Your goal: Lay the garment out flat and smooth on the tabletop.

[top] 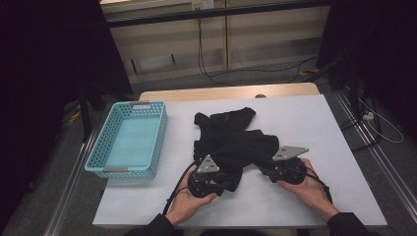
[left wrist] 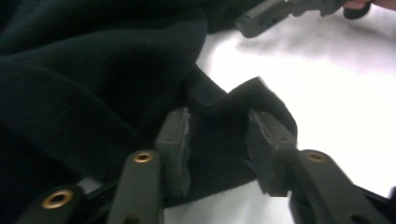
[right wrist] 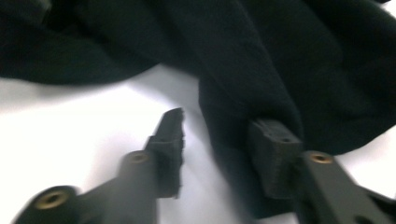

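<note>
A crumpled black garment [top: 236,142] lies in the middle of the white table [top: 314,123]. My left gripper [top: 223,178] sits at the garment's near left edge, held in the person's left hand. In the left gripper view its jaws [left wrist: 217,140] stand apart with a hemmed fold of the black cloth [left wrist: 93,70] lying loosely between them and draped against the right pad. My right gripper [top: 269,166] is at the garment's near right edge. In the right gripper view it [right wrist: 219,140] is open: the right pad touches the cloth [right wrist: 280,56], and the left pad is over bare table.
A light blue perforated basket [top: 160,132] stands empty at the table's left side. Bare white tabletop lies to the right of and behind the garment. Beyond the table's far edge are floor cables and a wooden wall panel.
</note>
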A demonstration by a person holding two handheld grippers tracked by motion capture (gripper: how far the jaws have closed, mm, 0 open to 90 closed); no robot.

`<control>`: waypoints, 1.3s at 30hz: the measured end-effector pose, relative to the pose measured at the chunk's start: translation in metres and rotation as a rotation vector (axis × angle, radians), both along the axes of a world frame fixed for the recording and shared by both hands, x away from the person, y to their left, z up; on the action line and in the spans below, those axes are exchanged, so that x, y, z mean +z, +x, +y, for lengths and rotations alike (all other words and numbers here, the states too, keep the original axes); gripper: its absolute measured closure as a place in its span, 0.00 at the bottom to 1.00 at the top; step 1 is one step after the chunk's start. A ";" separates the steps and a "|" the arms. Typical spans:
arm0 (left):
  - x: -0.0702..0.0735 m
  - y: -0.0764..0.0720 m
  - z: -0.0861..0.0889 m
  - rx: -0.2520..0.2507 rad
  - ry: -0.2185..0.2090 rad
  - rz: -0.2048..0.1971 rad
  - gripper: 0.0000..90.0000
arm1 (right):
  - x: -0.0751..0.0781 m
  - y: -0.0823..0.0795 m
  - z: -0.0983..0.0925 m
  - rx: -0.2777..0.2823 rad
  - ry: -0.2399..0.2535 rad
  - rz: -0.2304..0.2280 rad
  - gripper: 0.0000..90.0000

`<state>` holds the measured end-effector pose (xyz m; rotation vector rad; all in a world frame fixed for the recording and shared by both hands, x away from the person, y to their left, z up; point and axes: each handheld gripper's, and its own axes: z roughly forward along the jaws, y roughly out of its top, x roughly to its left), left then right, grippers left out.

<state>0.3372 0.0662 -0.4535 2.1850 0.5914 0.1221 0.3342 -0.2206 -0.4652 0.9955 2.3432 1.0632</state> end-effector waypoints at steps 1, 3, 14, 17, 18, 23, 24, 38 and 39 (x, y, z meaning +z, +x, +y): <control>-0.002 0.001 -0.004 -0.006 -0.001 0.004 0.63 | -0.001 0.002 0.001 -0.006 -0.003 -0.010 0.58; -0.006 0.000 -0.013 -0.025 0.028 -0.003 0.58 | -0.004 0.008 0.005 -0.009 -0.028 -0.020 0.57; -0.011 -0.008 -0.013 -0.024 0.093 -0.047 0.89 | 0.000 0.024 0.000 -0.066 -0.014 -0.015 0.92; -0.008 -0.008 -0.008 -0.033 0.115 -0.037 0.99 | 0.007 0.023 -0.004 -0.062 0.005 -0.025 0.93; -0.006 -0.009 -0.007 -0.029 0.126 -0.038 0.99 | 0.011 0.022 -0.005 -0.060 0.021 -0.034 0.93; 0.001 -0.012 0.022 0.011 0.142 -0.031 0.99 | 0.029 0.018 -0.015 -0.073 0.089 -0.068 0.93; 0.002 -0.011 0.028 0.021 0.138 -0.030 0.99 | 0.035 0.016 -0.018 -0.088 0.106 -0.074 0.93; 0.029 -0.018 0.095 0.160 0.053 -0.112 0.99 | 0.079 0.007 -0.042 -0.140 0.169 -0.184 0.97; 0.028 -0.017 0.096 0.165 0.069 -0.124 0.99 | 0.078 0.012 -0.042 -0.148 0.152 -0.193 0.97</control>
